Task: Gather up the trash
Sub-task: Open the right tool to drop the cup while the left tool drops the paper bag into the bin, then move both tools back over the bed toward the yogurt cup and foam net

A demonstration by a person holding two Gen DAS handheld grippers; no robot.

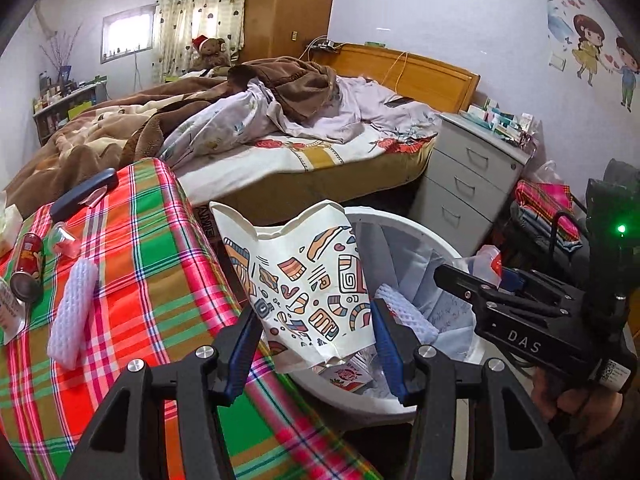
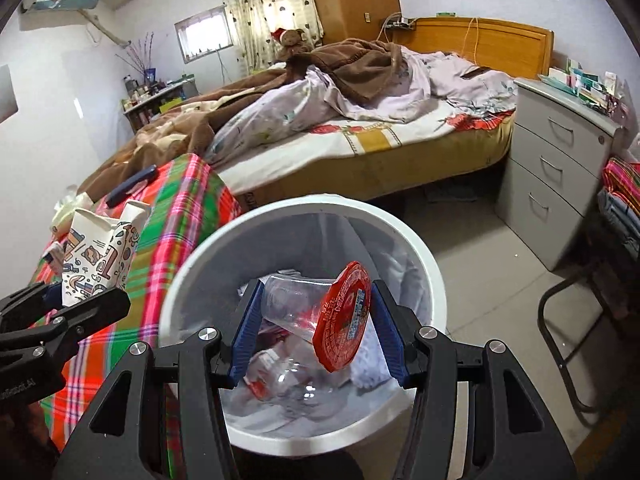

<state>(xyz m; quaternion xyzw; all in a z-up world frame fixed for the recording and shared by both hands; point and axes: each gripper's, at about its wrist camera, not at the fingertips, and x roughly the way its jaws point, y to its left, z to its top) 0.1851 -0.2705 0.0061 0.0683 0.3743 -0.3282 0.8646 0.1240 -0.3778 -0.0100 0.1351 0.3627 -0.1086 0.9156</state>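
Note:
My left gripper [image 1: 316, 344] is shut on a crushed white paper cup with a colourful pattern [image 1: 304, 280], held over the near edge of the white trash bin [image 1: 404, 228]; the cup also shows in the right wrist view [image 2: 96, 256]. My right gripper [image 2: 316, 332] is directly above the bin [image 2: 192, 264], its pads on either side of a clear plastic cup with a red foil lid [image 2: 340, 316]. The bin holds a liner, white foam netting [image 1: 404, 308] and wrappers. On the plaid cloth lie a white foam net sleeve [image 1: 72, 312], a red can [image 1: 28, 268] and a small clear cup [image 1: 64, 240].
The plaid-covered table [image 1: 152, 280] stands left of the bin, with a dark flat case [image 1: 84, 194] at its far edge. An unmade bed [image 1: 280, 136] lies behind, grey drawers [image 1: 464, 176] to the right, and a black chair frame [image 2: 560, 320] on the tiled floor.

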